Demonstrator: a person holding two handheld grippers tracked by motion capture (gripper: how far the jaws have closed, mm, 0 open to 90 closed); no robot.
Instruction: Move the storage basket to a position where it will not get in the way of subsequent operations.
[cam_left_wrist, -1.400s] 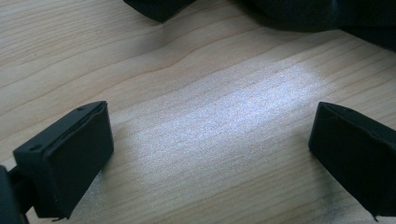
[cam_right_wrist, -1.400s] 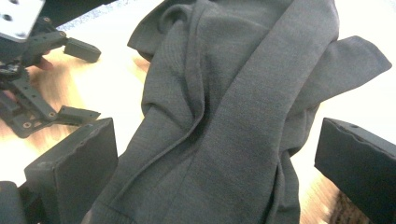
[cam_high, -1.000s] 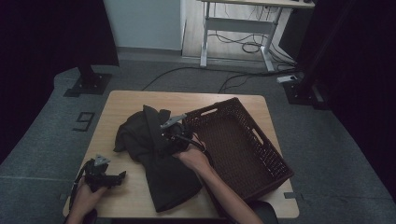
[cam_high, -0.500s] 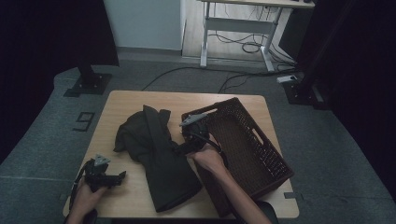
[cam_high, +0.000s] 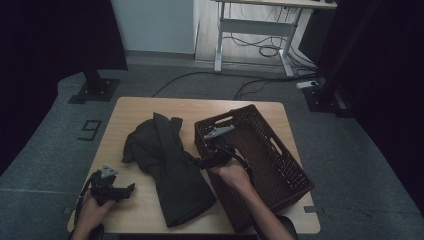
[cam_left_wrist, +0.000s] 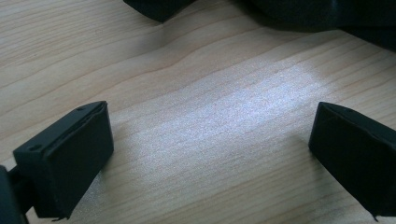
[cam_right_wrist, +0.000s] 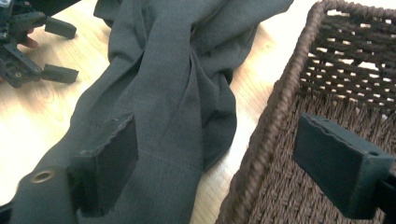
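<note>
We judge the step in hand to be taking hold of the dark grey-green cloth garment (cam_high: 170, 165) that lies crumpled and stretched out on the pale wooden desk (cam_high: 130, 107), just beside the dark brown woven wicker basket (cam_high: 280, 165), probably to lift it into that basket. The right tool (cam_high: 207, 161) hangs over the basket's near wall with its jaws spread, though they have just been closing a little, and nothing is pressed between them: in the right gripper view one jaw stands over the cloth and the other over the basket's inside, with the braided rim (cam_right_wrist: 275, 116) between them. To do this well we would shift the right tool sideways off the rim, so that both jaws come over cloth alone (a bite that takes in the wicker would snag and drag the basket), then lower onto a raised fold such as the ridge (cam_right_wrist: 187, 74) ahead of its jaws, where there is bulk to pinch. The left tool (cam_high: 116, 190) rests low over bare desk, jaws spread wide with only wood grain between them, the garment's edge (cam_left_wrist: 159, 7) ahead of it; we could bring it forward to take the cloth's other end so the garment lifts evenly.
</note>
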